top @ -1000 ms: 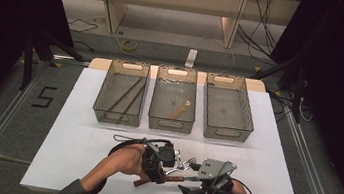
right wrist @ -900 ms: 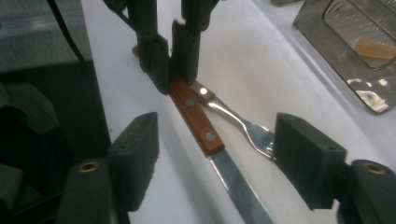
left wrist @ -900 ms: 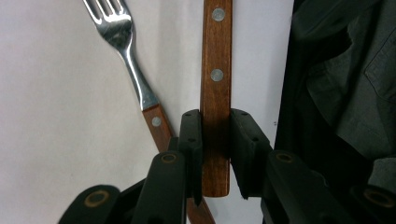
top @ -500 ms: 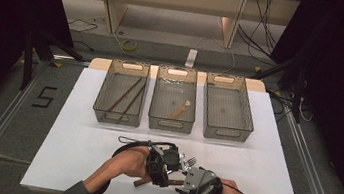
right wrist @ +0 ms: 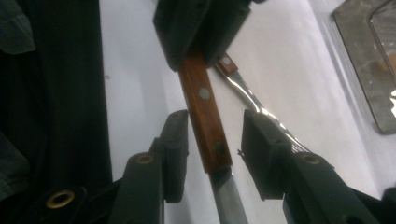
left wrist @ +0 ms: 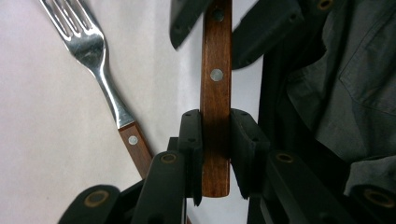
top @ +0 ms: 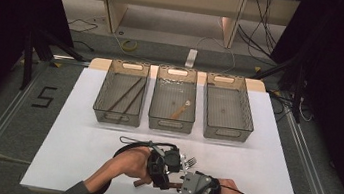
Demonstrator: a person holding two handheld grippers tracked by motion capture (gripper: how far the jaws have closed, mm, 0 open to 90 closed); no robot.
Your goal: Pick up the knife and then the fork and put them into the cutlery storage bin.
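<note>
Left gripper view: we are clamping our left gripper [left wrist: 215,158] on a wooden knife handle [left wrist: 215,93]; our right gripper [right wrist: 212,154] jaws, just closing, are straddling it without touching.

Across my white counter [top: 75,165], three clear bins sit in a far row: the left bin [top: 121,92] holds two dark sticks, the middle bin [top: 174,99] a small wooden utensil, and the right bin [top: 227,107]. A spare fork [left wrist: 95,60] lies near me.
</note>
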